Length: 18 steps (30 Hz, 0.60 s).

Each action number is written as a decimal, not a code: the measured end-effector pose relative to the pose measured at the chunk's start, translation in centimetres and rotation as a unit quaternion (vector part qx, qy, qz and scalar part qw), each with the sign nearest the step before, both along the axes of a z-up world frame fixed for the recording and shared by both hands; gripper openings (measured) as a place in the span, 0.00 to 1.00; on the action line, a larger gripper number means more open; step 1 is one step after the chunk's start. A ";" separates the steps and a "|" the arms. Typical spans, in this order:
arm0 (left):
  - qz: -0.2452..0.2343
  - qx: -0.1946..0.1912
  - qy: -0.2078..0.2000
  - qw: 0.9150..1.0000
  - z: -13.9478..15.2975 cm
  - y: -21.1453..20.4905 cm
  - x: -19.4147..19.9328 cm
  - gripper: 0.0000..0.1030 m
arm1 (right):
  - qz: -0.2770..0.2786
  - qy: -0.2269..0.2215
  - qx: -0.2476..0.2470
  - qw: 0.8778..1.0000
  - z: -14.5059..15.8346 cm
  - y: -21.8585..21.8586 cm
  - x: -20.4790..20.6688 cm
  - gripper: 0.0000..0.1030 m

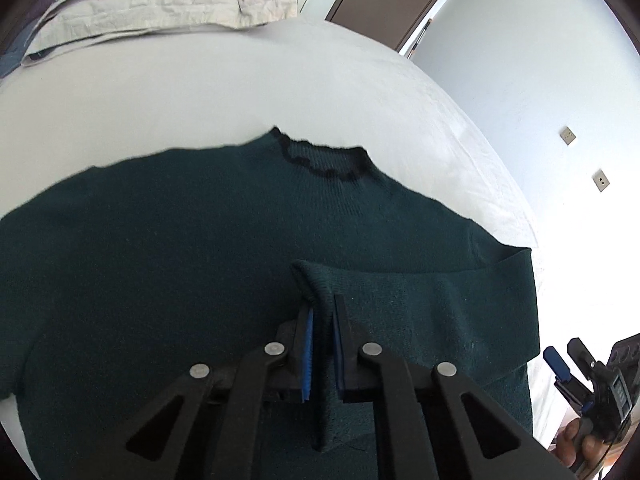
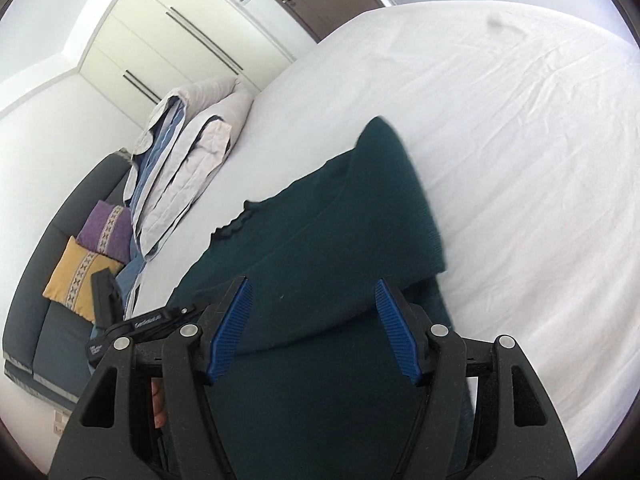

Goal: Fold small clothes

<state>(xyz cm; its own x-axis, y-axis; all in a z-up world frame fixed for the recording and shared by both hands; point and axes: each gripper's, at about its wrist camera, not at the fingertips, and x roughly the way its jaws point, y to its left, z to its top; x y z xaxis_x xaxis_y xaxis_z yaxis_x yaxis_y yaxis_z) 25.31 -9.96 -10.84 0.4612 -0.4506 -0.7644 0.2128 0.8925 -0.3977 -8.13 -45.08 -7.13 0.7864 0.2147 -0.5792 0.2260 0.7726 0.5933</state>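
The dark green sweater (image 1: 208, 248) lies spread on the white bed (image 1: 200, 92), neckline (image 1: 320, 160) toward the far edge and its body filling the near half of the mattress. One sleeve (image 1: 432, 296) is already laid across the chest from the bed's right-hand side. The left tool (image 1: 322, 320) is pinched narrow on that sleeve's cuff (image 1: 316, 280), the knit bunched up between the blue pads.

To do this step well, I would judge the cuff should be carried flat and level, so the sleeve lands straight across the body without dragging the layer beneath. A soft knit like this stretches and sags, so a slow pull and a low release should keep the fold crisp.

Further right, the right tool (image 2: 314, 328) stands with its jaws apart and nothing between the pads — it hovers over the folded sleeve edge and is free to press or smooth. In the left wrist view it shows at the lower right corner, held in a hand (image 1: 576, 444).

Around: a folded duvet (image 2: 188, 152) stacked at the bed's far left edge, with two cushions (image 2: 92, 256) on a dark sofa beyond it, all well apart from the sweater. Nothing lies in the fold's path — the only risk is the two tools crowding each other
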 end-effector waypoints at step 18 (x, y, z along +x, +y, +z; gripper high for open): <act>0.070 -0.021 -0.071 0.995 -1.3 5.0 0.5 0.09 | -0.030 0.094 -0.090 0.991 -2.4 -6.6 13.3 0.59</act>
<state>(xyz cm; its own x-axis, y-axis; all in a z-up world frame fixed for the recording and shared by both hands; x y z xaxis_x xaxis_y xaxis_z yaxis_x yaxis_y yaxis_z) 25.80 -4.95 -12.15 0.6239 -0.4053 -0.6682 0.1453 0.9003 -0.4104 5.15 -51.64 -9.51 0.6697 0.0498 -0.7410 0.3683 0.8442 0.3896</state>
